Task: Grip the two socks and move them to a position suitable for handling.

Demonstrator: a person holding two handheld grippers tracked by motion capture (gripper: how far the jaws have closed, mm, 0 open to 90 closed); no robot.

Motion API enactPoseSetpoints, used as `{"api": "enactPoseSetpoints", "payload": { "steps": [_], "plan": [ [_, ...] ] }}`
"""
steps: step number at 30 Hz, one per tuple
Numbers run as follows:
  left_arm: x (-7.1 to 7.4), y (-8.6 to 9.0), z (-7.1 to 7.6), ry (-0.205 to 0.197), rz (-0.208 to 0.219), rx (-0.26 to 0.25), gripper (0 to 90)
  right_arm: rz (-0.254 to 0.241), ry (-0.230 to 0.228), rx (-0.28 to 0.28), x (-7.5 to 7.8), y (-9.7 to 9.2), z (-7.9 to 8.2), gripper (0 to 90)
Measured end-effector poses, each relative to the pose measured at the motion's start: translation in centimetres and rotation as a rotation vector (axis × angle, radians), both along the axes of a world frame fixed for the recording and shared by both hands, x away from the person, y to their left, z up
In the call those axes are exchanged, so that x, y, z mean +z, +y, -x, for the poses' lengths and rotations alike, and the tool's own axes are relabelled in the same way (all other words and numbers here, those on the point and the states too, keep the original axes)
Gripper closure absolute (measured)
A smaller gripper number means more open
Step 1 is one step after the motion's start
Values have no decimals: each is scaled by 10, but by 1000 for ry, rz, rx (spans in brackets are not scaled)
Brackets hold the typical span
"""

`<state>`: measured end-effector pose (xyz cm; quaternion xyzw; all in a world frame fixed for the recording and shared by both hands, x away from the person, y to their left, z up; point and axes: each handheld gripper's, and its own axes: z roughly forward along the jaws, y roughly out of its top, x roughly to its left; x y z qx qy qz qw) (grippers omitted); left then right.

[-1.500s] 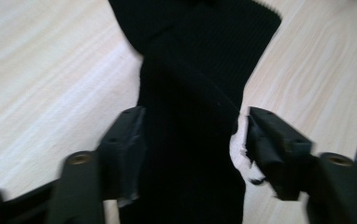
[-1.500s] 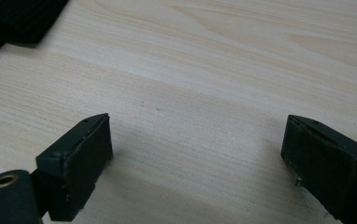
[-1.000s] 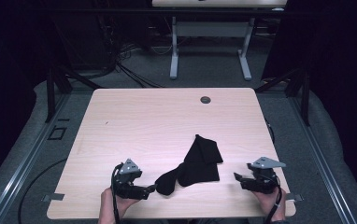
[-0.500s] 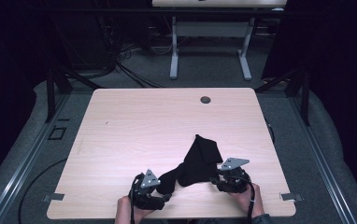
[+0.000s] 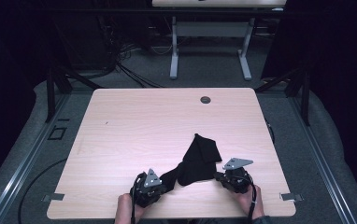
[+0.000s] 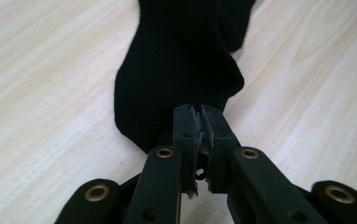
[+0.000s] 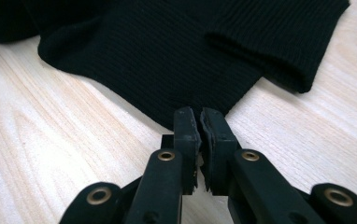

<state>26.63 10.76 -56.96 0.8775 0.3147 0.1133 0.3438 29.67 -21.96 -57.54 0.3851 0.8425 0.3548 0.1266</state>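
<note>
Now both grippers have closed in, left gripper [image 5: 160, 185] and right gripper [image 5: 222, 176] each pinching the black sock [image 5: 199, 160].

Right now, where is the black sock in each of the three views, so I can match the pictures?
High view: the black sock lies near the table's front edge, between the two tongs.
Left gripper view: it runs from top centre down to the closed jaws.
Right gripper view: it spreads across the top, ribbed cuff at right.
Shared landmark: the light wooden tabletop under the sock.
</note>
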Motion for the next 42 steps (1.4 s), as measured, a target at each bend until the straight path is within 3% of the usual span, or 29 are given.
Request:
{"api": "enactPoseSetpoints", "payload": {
  "steps": [6,12,15,21,22,23,26,28,32,35,40,42],
  "plan": [
    [16,14,-5,-35,38,27,871,-34,-31,-18,14,-8,7,858],
    [29,30,-9,-66,44,35,872,-50,-63,-33,34,-23,19,857],
    [26,36,-6,-73,18,29,870,-51,-68,-32,38,-28,30,857],
    [12,36,4,-43,-27,1,844,-31,-31,-14,26,-24,44,848],
    [8,36,5,-33,-35,2,803,-21,-6,-10,21,-23,45,837],
    [7,38,6,-17,-26,11,662,-13,13,-11,16,-22,46,810],
    [13,50,9,-11,42,39,421,-22,44,-12,10,-24,48,701],
    [23,63,10,-17,106,68,360,-43,43,-18,14,-29,48,653],
    [33,78,4,-32,123,161,326,-69,25,-55,27,-34,43,619],
    [28,72,-4,-5,114,188,343,-54,34,-69,28,-28,35,592],
    [13,43,-13,27,95,146,392,-20,60,-71,16,-11,28,588],
    [8,31,-17,24,56,135,455,-16,58,-71,12,-7,26,607]
  ]
}}
